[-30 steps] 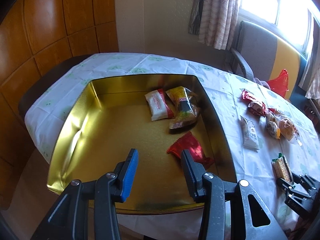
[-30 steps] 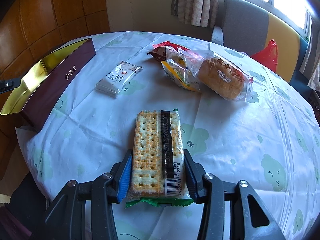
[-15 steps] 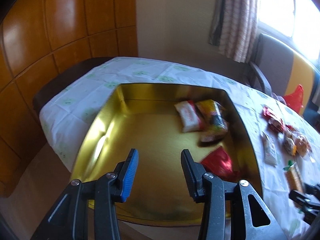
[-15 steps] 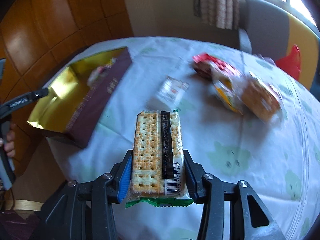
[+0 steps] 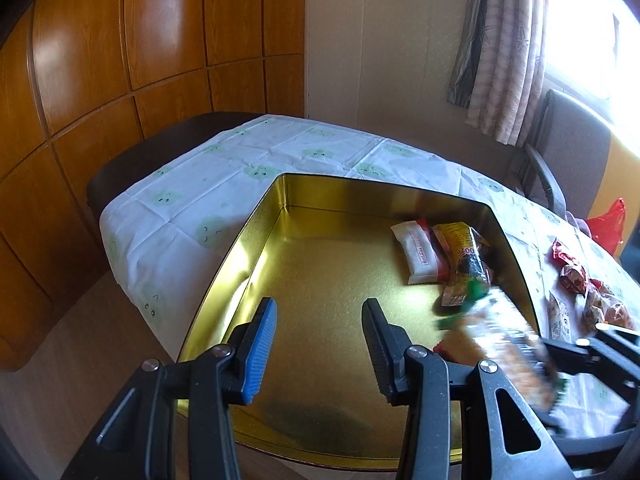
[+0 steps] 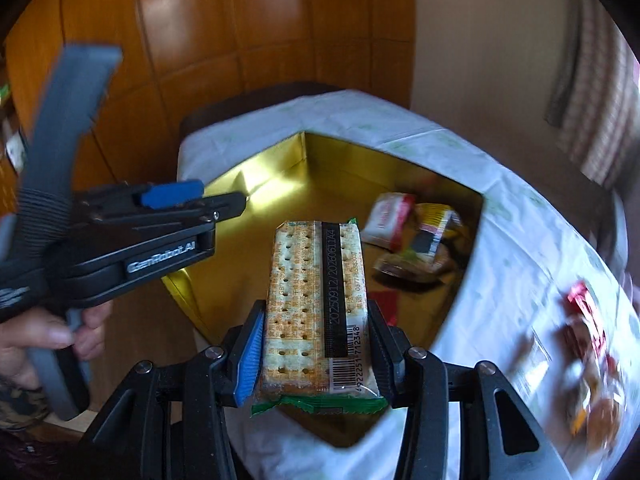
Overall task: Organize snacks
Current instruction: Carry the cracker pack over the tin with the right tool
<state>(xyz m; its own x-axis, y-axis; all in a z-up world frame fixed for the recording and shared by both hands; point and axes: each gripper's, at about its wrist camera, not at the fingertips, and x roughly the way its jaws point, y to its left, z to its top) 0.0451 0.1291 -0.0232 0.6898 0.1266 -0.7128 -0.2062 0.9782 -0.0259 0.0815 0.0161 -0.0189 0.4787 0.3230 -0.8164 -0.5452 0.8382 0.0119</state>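
Note:
An open gold tin (image 5: 256,248) sits on the pale tablecloth. In its far right corner lie a white-and-red packet (image 5: 420,252) and a yellow packet (image 5: 464,256). My left gripper (image 5: 318,340) hangs over the tin's near side, open, with nothing between its fingers. My right gripper (image 6: 316,344) is shut on a clear cracker packet (image 6: 316,292) with a green end, held above the tin (image 6: 248,184). In the left wrist view that packet (image 5: 500,336) shows blurred at the tin's right edge. A hand (image 6: 48,336) holds the left gripper (image 6: 208,200) at the left.
Several loose snacks (image 5: 576,280) lie on the tablecloth right of the tin, blurred in the right wrist view (image 6: 588,320). A small red packet (image 6: 386,304) lies in the tin. A chair (image 5: 568,140) with a red bag (image 5: 608,224) stands behind. Wood panelling lines the left.
My right gripper swung left with the cracker packet, from above the tablecloth to above the tin. My left gripper drifted left along the tin's near side and stayed open.

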